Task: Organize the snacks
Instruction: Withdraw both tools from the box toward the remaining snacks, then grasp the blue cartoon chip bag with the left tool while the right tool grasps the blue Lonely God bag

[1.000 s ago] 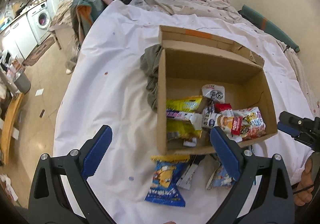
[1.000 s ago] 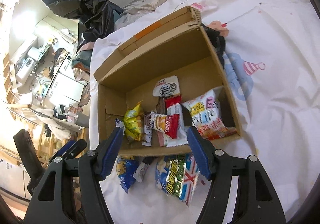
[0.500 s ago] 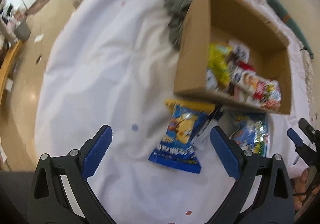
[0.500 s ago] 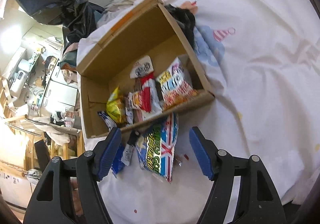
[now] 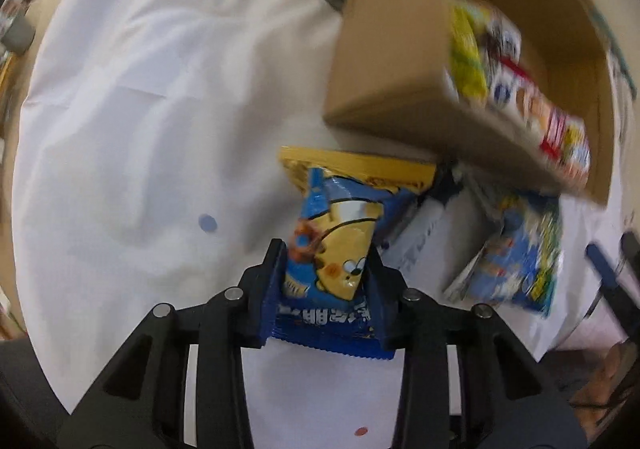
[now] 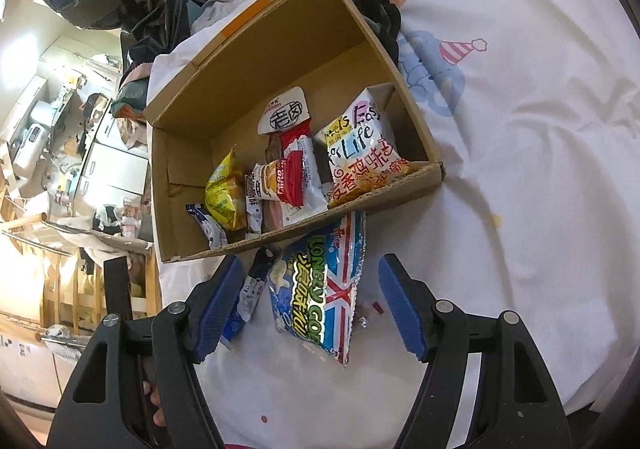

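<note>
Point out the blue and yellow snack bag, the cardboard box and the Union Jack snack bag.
blue and yellow snack bag (image 5: 334, 257): left wrist view, yellow cartoon front.
cardboard box (image 6: 280, 49): right wrist view, inner back wall.
Union Jack snack bag (image 6: 320, 285): right wrist view, printed front.

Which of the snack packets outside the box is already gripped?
The blue-and-yellow packet, pinched in the left gripper. The Union Jack packet lies loose between the open right gripper's fingers.

left tongs: your black plastic frame, triangular cut-outs, blue ribbed pads, round silver screws at the joints
right tongs: your same build, black arms, blue ribbed pads, silver screws, scuffed and dusty
hand: your fingers show behind the left arm of the frame, bare, no sleeve visible
</note>
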The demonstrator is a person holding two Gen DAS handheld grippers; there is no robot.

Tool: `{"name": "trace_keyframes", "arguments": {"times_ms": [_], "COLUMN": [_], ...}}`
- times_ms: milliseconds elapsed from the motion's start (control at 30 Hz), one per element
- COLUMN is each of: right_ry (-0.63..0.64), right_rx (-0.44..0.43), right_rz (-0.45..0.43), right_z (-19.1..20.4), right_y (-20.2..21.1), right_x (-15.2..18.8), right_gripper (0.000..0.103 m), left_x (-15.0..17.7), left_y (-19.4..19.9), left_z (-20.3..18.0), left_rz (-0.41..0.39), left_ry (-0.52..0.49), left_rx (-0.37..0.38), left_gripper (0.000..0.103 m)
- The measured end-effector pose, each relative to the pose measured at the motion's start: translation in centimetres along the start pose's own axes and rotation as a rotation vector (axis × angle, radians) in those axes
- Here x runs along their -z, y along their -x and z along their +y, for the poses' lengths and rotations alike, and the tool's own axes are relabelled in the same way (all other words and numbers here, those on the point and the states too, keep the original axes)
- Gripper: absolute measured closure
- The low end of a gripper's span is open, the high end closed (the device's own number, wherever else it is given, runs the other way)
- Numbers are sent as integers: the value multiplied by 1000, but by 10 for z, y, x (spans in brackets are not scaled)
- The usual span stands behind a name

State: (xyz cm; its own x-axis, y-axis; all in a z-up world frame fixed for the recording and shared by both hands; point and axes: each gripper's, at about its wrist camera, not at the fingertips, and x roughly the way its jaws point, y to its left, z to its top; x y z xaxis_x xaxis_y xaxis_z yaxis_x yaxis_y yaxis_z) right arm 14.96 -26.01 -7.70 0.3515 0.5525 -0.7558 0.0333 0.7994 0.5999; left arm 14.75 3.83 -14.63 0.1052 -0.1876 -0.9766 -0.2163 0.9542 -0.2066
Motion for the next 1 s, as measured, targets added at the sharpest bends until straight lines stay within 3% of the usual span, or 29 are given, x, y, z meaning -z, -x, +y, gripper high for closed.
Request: {"name": "trace_keyframes", "arguments": {"times_ms": [67,133,300,533,700,800,933,1000], "right_ry": [-3,-4,0,18,77,167,218,220], "right_rx": [2,-1,3,82,143,222,222,201], "right_rz": [10,28,97,160,197,199,208,199], "right_z": [-1,-2,0,2,18,35,43,45], "right_y": [-2,-6,-26,-53,-79,-91,-94,-84], "right_x": [1,2,6,8,9,12,18,22], "right_gripper": [30,30,30,30,30,31,54,60], "left_x": [4,6,17,39,42,32,31,31], "left_y": [-5,-4,21,57,62,64,61,61], "left_z": [-7,-10,-12,-17,-7,0,-1,0], "left_rz": [7,0,-40,-154,-156,-158,-160,-157], "left_ry": [-40,-55,-49,-58,-38,-38,-37,-25], "left_rx": [-24,-33,-73,-71,-42,-38,-40,-33], "left_gripper": [70,80,82,82,82,82,82,82]}}
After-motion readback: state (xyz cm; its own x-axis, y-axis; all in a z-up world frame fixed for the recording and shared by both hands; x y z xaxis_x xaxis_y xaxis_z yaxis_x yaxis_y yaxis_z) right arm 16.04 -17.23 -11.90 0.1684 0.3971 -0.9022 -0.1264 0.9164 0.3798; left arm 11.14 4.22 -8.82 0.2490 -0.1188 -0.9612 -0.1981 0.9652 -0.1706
